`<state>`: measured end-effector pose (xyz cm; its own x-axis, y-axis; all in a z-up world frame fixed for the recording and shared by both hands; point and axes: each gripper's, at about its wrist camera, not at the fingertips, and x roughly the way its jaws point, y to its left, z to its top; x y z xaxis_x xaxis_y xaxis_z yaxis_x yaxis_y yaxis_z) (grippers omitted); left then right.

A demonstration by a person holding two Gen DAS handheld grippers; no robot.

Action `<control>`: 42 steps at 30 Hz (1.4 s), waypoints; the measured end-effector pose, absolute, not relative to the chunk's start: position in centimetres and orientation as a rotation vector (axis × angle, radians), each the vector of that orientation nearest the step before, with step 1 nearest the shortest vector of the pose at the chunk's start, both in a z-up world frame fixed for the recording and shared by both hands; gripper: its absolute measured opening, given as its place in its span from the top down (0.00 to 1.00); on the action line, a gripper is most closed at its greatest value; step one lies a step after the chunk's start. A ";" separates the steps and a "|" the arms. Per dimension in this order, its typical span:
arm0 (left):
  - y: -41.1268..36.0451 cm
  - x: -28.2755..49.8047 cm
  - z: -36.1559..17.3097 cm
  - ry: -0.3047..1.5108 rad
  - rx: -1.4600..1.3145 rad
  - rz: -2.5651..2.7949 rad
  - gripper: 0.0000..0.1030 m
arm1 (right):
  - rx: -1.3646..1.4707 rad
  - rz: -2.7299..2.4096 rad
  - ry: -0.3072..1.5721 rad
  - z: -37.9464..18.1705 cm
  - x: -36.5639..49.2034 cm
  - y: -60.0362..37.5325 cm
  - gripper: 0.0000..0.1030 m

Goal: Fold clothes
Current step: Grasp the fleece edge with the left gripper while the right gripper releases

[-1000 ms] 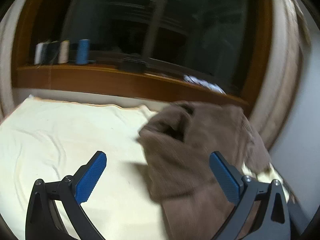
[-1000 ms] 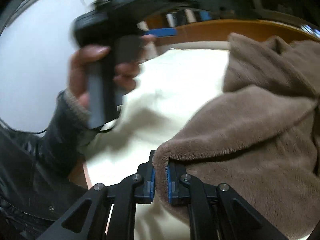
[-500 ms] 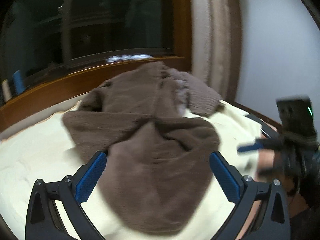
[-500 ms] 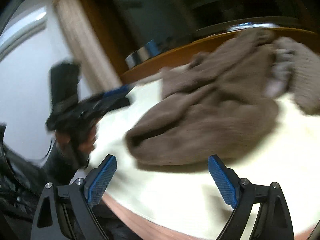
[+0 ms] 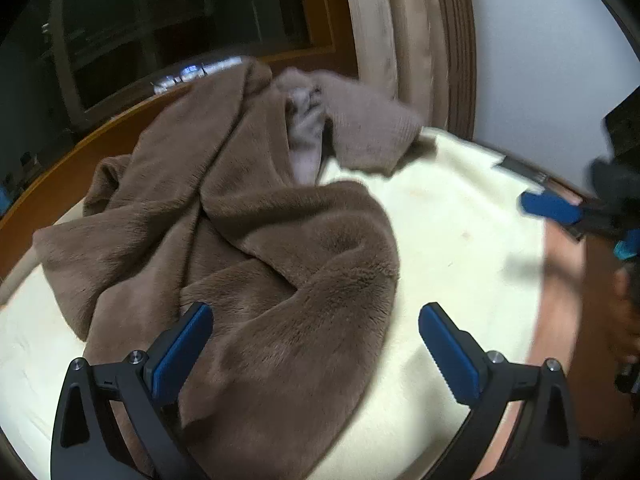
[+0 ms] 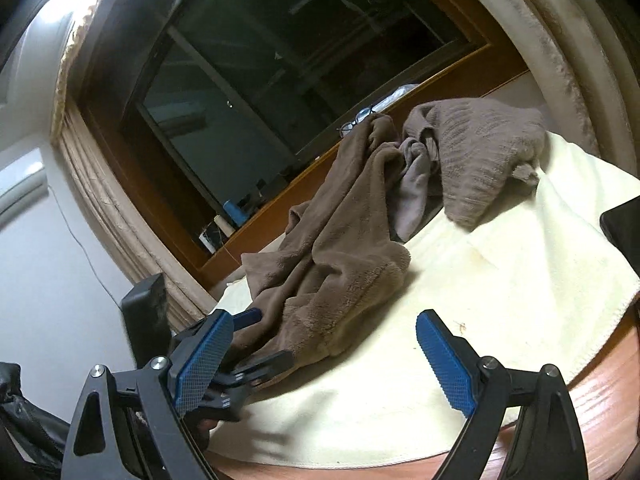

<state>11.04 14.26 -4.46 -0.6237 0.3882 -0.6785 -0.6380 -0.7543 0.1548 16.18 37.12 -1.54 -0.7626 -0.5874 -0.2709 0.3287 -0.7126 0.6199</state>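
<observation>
Brown fleece garment (image 5: 256, 264) lying crumpled, unfolded, sprawled across cream cloth (image 5: 452, 240); behind it a brown ribbed knit sweater (image 6: 480, 152), bunched against a grey garment (image 6: 412, 188).

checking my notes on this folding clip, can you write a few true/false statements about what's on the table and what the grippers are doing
1. The brown fleece garment lies crumpled on the cream cloth. True.
2. The right gripper is clamped on the fleece. False: its jaws stand wide open, holding nothing.
3. The left gripper is open. True.
4. A ribbed knit garment lies beyond the fleece. True.
5. The fleece is neatly folded. False: it is bunched and unfolded.
</observation>
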 end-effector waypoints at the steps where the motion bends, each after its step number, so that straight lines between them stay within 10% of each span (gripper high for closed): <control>1: 14.7 10.8 -4.9 0.544 -0.880 2.334 0.08 | 0.622 -2.433 -0.765 -1.6 16.4 37.2 0.08; 4: 15.9 10.0 -6.2 0.605 -0.958 2.299 0.33 | 0.609 -2.445 -0.769 -2.0 17.0 37.0 0.08; 9: 16.5 8.7 -7.2 0.594 -1.052 2.267 0.48 | 0.607 -2.456 -0.760 -2.2 17.1 36.9 0.08; 13: 15.0 8.0 -6.3 0.489 -1.064 2.319 0.83 | 0.612 -2.481 -0.722 -2.3 17.5 35.9 0.08; 29: -4.2 9.1 8.3 -0.136 -0.584 2.816 0.91 | 0.643 -2.643 -0.340 1.2 16.8 30.1 0.08; 42: -12.6 7.5 13.0 -0.280 -0.434 2.890 0.91 | 0.569 -2.600 0.737 1.1 13.2 18.2 0.08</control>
